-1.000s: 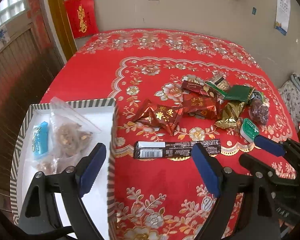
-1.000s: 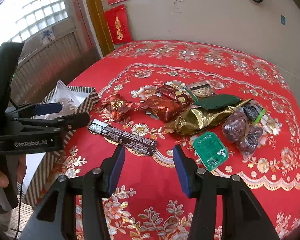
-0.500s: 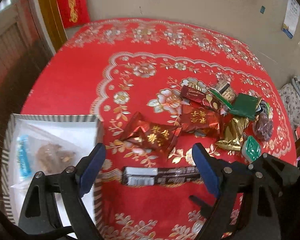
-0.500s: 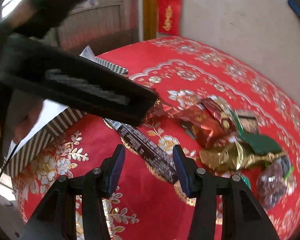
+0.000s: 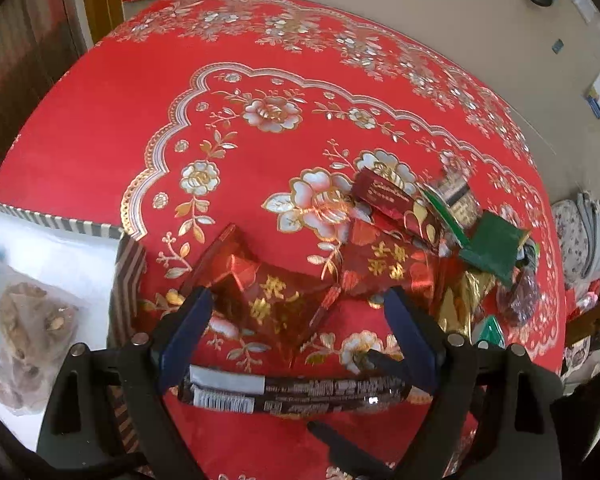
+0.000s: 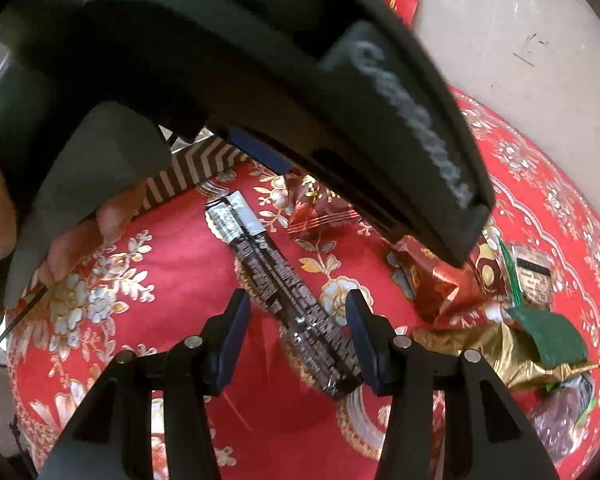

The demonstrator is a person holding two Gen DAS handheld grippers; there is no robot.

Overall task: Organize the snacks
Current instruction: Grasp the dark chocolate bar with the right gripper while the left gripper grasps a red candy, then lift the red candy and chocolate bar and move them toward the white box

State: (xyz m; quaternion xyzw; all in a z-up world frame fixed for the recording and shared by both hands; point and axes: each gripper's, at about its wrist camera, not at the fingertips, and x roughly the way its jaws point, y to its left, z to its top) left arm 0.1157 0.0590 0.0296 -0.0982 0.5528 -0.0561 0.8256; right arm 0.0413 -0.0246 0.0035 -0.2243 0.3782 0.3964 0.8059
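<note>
A long dark snack bar lies on the red tablecloth, also in the right wrist view. My right gripper is open and straddles its near end. My left gripper is open above a red foil packet with gold characters. A second red packet, a dark red packet, a green packet and a gold wrapper lie in a pile to the right. The striped tray at left holds a clear bag of brown snacks.
The left gripper's black body fills the top of the right wrist view, close over the snacks. A bag of dark dates lies at the right. The round table's far half is bare cloth. A wall stands behind.
Both grippers moved forward and down toward the snacks. The left now hovers over the red packet; the right has come around the dark bar's end. Both stayed open.
</note>
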